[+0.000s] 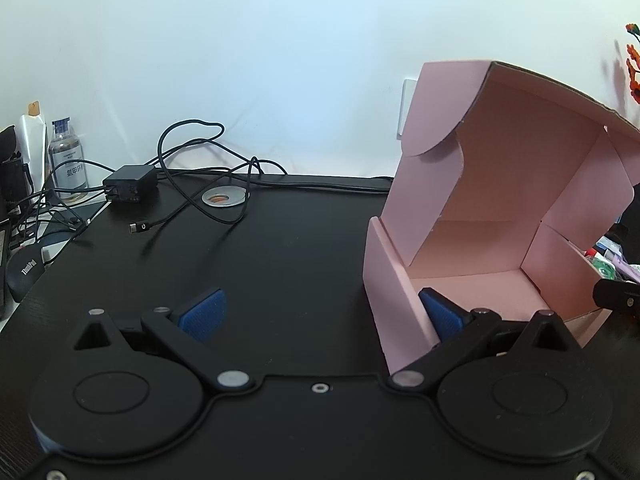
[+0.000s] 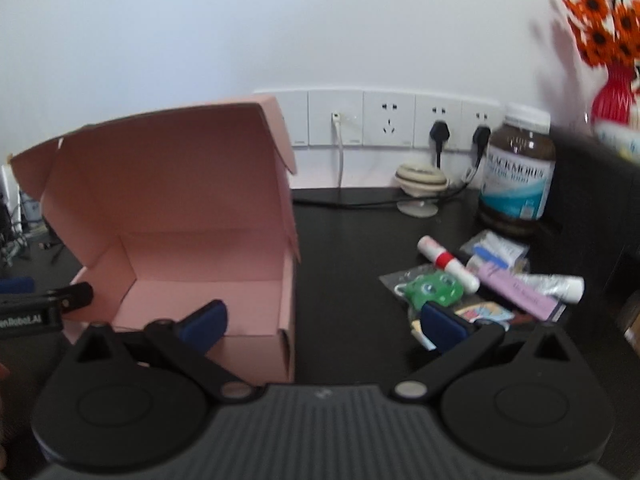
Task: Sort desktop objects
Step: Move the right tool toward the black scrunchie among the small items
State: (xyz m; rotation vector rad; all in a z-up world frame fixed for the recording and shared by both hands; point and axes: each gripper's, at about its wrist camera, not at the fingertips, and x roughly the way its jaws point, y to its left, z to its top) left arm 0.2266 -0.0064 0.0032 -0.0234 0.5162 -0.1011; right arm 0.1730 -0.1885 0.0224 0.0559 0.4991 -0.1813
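Tongs come nearest: the left gripper (image 1: 322, 316) and the right gripper (image 2: 324, 326) both gape wide and hold nothing. Beyond them the pink box (image 2: 208, 280) stands lid-up and bare inside. Right of it the pile (image 2: 492, 280), with frog toy, tubes and packets, lies unsorted, so sorting looks barely begun.

Orange flowers (image 2: 600, 32) blurred, vase (image 2: 614, 94) cut by right edge — tube pile (image 2: 516, 280) labels unreadable; ThinkPad mouse (image 1: 26, 276) partly hidden.
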